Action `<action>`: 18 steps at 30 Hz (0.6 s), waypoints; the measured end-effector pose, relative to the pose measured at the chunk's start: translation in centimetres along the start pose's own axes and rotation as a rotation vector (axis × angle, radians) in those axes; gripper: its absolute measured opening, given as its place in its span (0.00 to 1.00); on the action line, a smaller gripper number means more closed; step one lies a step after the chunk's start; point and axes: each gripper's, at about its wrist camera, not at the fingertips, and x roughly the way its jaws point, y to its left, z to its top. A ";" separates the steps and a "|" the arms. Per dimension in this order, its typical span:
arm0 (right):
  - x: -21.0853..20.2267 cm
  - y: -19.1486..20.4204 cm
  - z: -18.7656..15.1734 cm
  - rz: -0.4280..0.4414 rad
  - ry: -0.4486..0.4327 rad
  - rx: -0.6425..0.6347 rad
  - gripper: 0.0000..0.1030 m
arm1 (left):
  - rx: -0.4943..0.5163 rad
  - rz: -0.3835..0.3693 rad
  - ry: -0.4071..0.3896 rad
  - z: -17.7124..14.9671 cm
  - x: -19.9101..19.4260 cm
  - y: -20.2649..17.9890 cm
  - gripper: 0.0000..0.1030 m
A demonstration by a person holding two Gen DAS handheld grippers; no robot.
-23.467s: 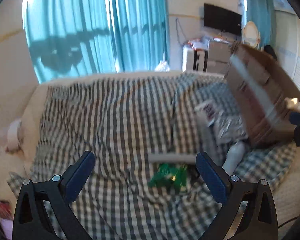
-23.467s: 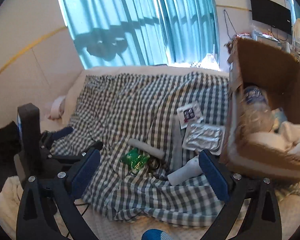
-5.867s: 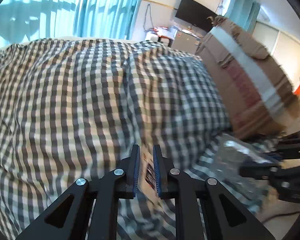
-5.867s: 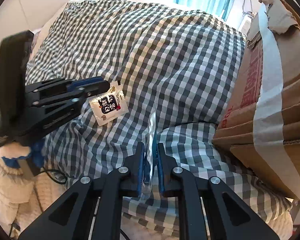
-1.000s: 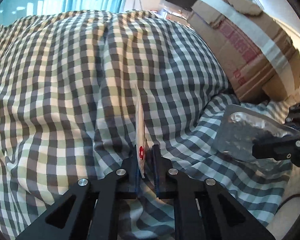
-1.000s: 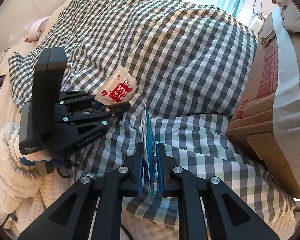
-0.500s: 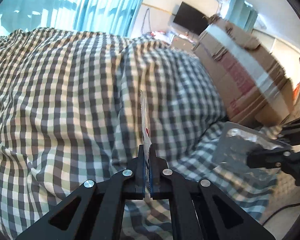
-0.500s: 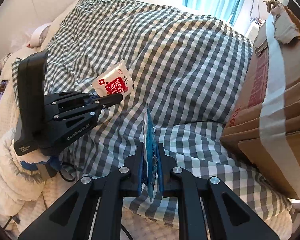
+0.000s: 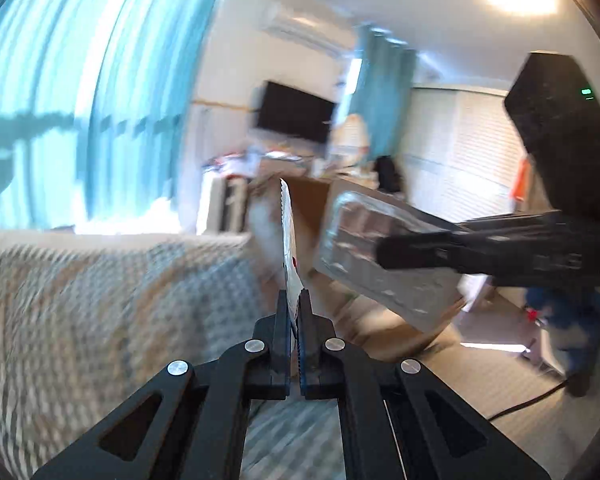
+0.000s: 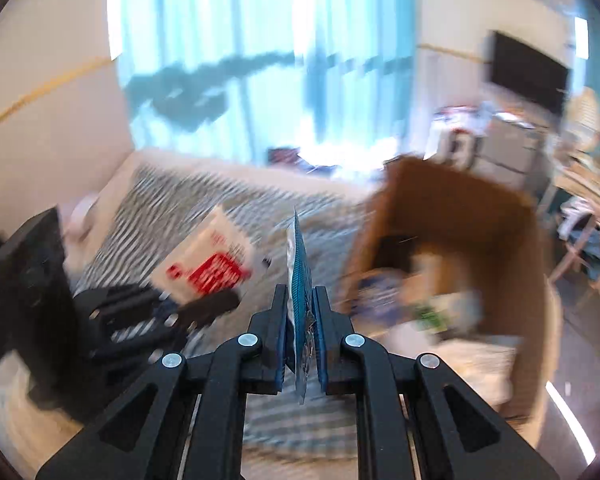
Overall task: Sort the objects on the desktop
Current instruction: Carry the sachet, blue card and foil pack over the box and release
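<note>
My left gripper [image 9: 294,300] is shut on a small white sachet with red print [image 9: 289,236], seen edge-on; the sachet also shows in the right wrist view [image 10: 210,262], held above the checked bedcover. My right gripper [image 10: 300,296] is shut on a flat silver foil packet with a blue face [image 10: 299,268]; the packet also shows in the left wrist view [image 9: 372,252], held up in front of the open cardboard box [image 10: 460,216]. Both views are blurred by motion.
The open box holds several items [image 10: 428,304] and stands at the right end of the checked bedcover [image 9: 100,292]. Teal curtains [image 10: 260,40], a wall TV [image 9: 296,112] and cluttered furniture lie behind. A cable [image 9: 524,404] lies on the floor at the right.
Both grippers have lifted off the bedcover with their packets and tilted up toward the open box. The views now face the room and are blurred.
</note>
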 end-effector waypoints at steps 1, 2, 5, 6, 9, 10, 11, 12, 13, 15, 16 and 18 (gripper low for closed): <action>-0.1 -1.3 0.3 -0.018 -0.003 0.025 0.11 | -0.004 -0.012 0.000 1.3 1.1 -0.9 0.02; 0.0 -2.5 0.6 -0.042 -0.007 0.049 0.11 | -0.011 -0.029 0.012 2.4 2.7 -1.8 0.02; 1.8 -5.6 1.1 -0.185 0.006 0.053 0.22 | 0.038 -0.020 0.106 3.7 6.8 -4.9 0.03; 2.4 -6.6 1.0 -0.255 -0.004 0.046 0.50 | 0.061 -0.007 0.126 3.9 7.5 -5.6 0.04; 2.4 -8.0 0.3 -0.410 -0.028 0.025 0.81 | 0.128 0.037 0.152 3.8 9.8 -7.5 0.42; 1.9 -8.5 0.0 -0.422 -0.039 0.022 0.81 | 0.130 0.063 0.150 3.6 10.2 -7.7 0.61; 1.8 -8.9 -0.2 -0.416 -0.037 0.023 0.81 | 0.122 0.083 0.137 3.6 10.2 -7.9 0.91; 1.6 -9.2 -0.4 -0.408 -0.035 0.029 0.81 | 0.111 0.090 0.122 3.4 10.3 -7.8 1.00; 1.2 -9.6 -0.7 -0.404 -0.041 0.042 0.82 | 0.101 0.096 0.106 3.4 10.1 -8.1 1.00; 0.1 -10.0 -1.6 -0.383 -0.047 0.064 0.85 | 0.090 0.128 0.103 3.4 9.7 -8.4 1.00; -0.4 -10.4 -2.0 -0.374 -0.049 0.070 0.87 | 0.079 0.171 0.094 3.3 9.7 -8.5 1.00; -1.8 -10.1 -3.2 -0.349 -0.067 0.090 0.91 | 0.060 0.313 0.065 3.0 9.0 -8.6 1.00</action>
